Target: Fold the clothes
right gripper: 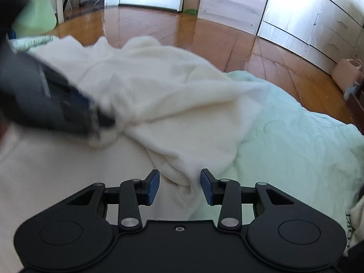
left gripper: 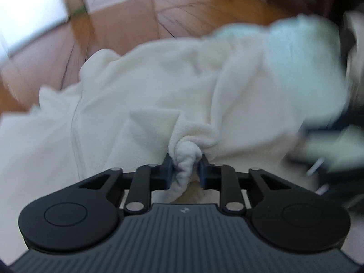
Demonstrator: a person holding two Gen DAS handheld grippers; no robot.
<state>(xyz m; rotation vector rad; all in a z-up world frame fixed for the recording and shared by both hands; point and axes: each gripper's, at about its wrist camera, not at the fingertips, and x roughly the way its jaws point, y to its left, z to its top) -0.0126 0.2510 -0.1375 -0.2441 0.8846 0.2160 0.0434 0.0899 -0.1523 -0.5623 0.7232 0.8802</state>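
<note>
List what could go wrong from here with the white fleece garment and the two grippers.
1. The left gripper pinches only a small bunched knot of the white fleece garment; a pull may slip it free.
2. The right gripper stands open around a fold without pressing it, so lifting now would probably drag one side only.
3. The mint bedcover lies directly under that fold, so the jaws could catch it too.

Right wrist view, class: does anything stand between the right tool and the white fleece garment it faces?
Nothing visible does. The right tool is open, and a fold of the white fleece garment already lies directly ahead between its fingers. The left tool grips the garment further off, well clear of that path.
</note>
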